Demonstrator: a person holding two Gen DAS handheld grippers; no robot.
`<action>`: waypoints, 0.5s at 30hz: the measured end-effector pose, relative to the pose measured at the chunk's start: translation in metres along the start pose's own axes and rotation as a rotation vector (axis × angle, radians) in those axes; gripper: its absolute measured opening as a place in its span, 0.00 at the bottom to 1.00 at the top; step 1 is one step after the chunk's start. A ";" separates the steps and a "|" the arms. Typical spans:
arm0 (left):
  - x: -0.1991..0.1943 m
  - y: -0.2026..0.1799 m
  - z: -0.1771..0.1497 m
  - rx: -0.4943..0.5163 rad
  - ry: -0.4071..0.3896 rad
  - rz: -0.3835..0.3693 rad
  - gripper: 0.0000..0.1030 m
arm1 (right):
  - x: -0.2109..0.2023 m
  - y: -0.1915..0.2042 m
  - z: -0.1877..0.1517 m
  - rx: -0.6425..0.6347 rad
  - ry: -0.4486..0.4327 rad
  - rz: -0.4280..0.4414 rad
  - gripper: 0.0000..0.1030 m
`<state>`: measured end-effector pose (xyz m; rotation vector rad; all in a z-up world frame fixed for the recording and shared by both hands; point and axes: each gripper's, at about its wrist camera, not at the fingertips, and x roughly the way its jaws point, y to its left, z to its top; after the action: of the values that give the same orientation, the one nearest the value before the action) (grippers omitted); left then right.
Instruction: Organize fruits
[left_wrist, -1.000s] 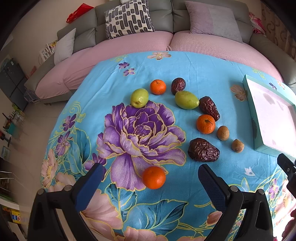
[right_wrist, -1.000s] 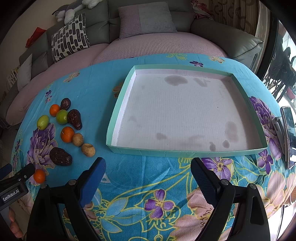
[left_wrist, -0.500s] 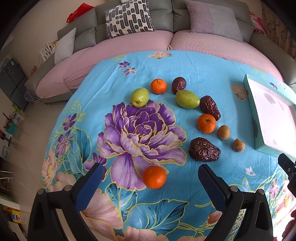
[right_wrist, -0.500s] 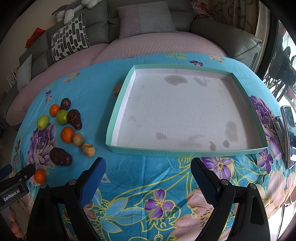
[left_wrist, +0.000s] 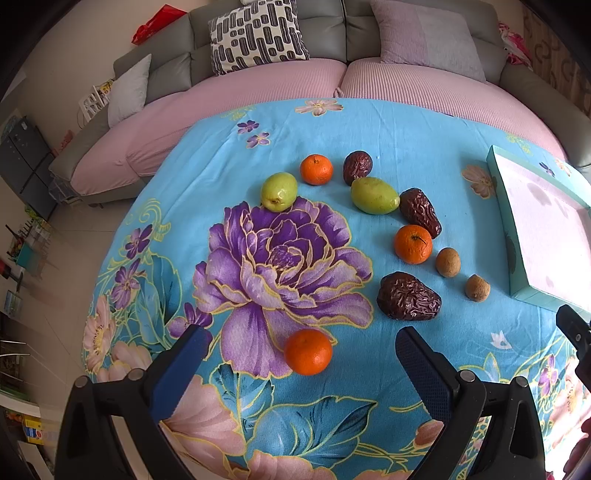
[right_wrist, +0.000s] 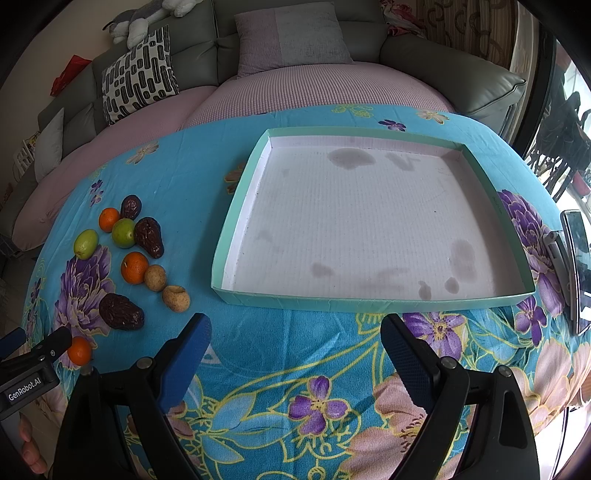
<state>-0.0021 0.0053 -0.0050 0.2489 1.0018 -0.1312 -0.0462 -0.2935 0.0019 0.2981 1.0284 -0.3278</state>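
Fruits lie on a blue flowered cloth. In the left wrist view, a near orange (left_wrist: 308, 352) sits just ahead of my open, empty left gripper (left_wrist: 301, 356). Beyond lie a wrinkled brown date (left_wrist: 408, 296), another orange (left_wrist: 412, 244), two small tan fruits (left_wrist: 447, 261), two green fruits (left_wrist: 373, 195), a far orange (left_wrist: 316, 169) and more dates (left_wrist: 420, 211). The mint-rimmed shallow tray (right_wrist: 373, 297) holds nothing. My right gripper (right_wrist: 295, 343) is open and empty, just before the tray's near rim. The fruit group (right_wrist: 135, 267) lies to its left.
A phone on a stand (right_wrist: 576, 266) sits at the table's right edge. A pink and grey sofa (left_wrist: 332, 74) with cushions curves round the far side. The left gripper's tip (right_wrist: 48, 347) shows at the lower left of the right wrist view.
The left gripper has crept slightly forward toward the near orange. The right gripper and the fruits have not moved.
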 end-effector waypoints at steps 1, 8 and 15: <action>0.000 0.000 0.000 0.000 -0.008 0.002 1.00 | 0.000 0.000 0.000 0.000 0.000 0.000 0.91; 0.000 0.000 -0.002 -0.002 -0.018 0.003 1.00 | 0.000 0.000 0.000 0.000 0.001 0.000 0.91; 0.000 -0.001 -0.001 -0.005 -0.029 0.000 1.00 | 0.000 0.000 0.000 0.001 0.001 0.000 0.91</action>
<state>-0.0028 0.0051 -0.0060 0.2424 0.9734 -0.1317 -0.0461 -0.2938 0.0020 0.2990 1.0294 -0.3277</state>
